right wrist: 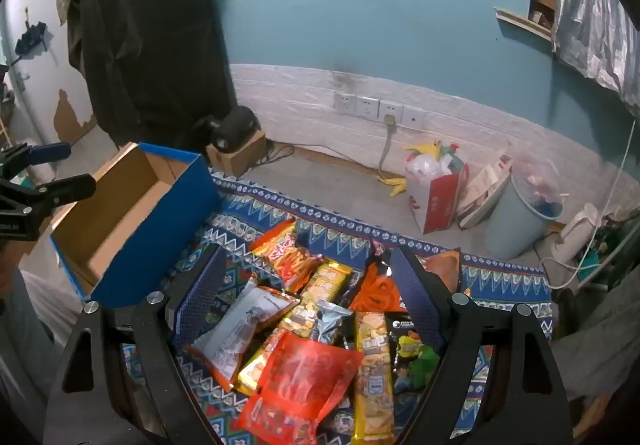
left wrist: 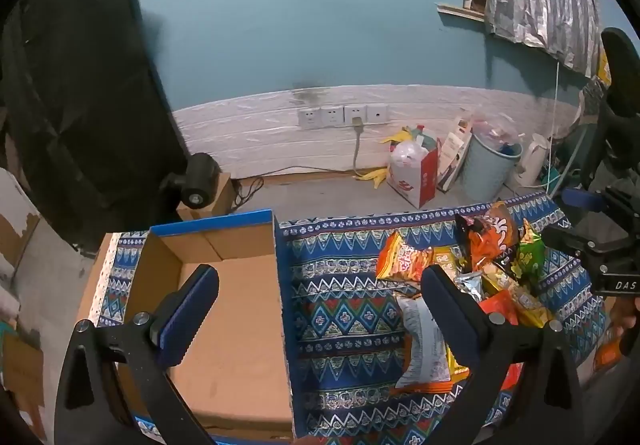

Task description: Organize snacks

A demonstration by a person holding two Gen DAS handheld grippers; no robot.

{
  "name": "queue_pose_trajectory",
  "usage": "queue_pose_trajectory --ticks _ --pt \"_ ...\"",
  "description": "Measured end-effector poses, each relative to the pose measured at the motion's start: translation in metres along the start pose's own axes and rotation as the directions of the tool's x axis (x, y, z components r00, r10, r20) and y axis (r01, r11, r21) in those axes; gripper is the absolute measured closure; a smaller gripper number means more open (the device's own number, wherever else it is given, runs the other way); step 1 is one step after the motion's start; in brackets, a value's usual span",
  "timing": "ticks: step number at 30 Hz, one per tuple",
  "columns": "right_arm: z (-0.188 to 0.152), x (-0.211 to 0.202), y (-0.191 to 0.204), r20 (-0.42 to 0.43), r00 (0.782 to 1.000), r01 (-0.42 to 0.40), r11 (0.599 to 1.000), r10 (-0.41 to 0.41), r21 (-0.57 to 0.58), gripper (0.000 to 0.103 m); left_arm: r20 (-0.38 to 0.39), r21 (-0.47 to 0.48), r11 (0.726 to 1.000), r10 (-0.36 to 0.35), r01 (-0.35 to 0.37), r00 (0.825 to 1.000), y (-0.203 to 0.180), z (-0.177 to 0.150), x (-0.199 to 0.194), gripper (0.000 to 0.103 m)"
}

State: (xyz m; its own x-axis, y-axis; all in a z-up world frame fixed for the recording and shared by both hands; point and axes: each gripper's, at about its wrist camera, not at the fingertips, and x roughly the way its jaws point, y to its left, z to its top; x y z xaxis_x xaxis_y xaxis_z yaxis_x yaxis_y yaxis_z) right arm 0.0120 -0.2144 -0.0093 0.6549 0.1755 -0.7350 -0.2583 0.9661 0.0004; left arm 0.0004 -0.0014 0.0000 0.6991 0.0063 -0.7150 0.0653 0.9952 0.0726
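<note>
A pile of snack packets point(right wrist: 316, 321) lies on a blue patterned cloth point(right wrist: 500, 281); it also shows in the left wrist view point(left wrist: 472, 277). An open cardboard box point(left wrist: 228, 305) with blue outer walls stands left of the pile, nothing visible in it; its blue wall shows in the right wrist view point(right wrist: 160, 233). My left gripper point(left wrist: 320, 277) is open, hovering above the box's right wall. My right gripper point(right wrist: 308, 269) is open and empty above the pile, over a red packet point(right wrist: 304, 381), a white packet point(right wrist: 240, 329) and a long yellow packet point(right wrist: 372, 365).
The cloth point(left wrist: 340, 313) covers a low surface. Beyond it on the floor stand a red-and-white bag point(right wrist: 436, 193), a grey bin point(right wrist: 524, 217) and a white kettle point(right wrist: 576, 233). A black covered object point(right wrist: 148, 33) and a small cardboard box point(right wrist: 236, 153) stand by the wall.
</note>
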Motion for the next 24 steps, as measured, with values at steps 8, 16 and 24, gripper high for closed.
queue_pose_trajectory --ticks 8,16,24 --pt "-0.0010 -0.0014 -0.0012 0.001 1.000 -0.003 1.000 0.003 0.003 0.020 -0.022 -0.038 0.999 -0.011 0.010 1.000 -0.0003 0.0021 0.0021 0.001" --pt "0.0000 0.0007 -0.0019 -0.010 1.000 0.000 1.000 0.000 0.002 0.020 -0.009 0.017 0.999 -0.036 0.036 0.999 -0.0088 -0.0045 0.0029 0.001" --pt "-0.0008 -0.0010 -0.0020 -0.018 1.000 0.001 1.000 -0.001 -0.001 0.020 -0.017 0.010 0.999 -0.038 0.038 0.999 -0.0074 -0.0023 0.0043 0.001"
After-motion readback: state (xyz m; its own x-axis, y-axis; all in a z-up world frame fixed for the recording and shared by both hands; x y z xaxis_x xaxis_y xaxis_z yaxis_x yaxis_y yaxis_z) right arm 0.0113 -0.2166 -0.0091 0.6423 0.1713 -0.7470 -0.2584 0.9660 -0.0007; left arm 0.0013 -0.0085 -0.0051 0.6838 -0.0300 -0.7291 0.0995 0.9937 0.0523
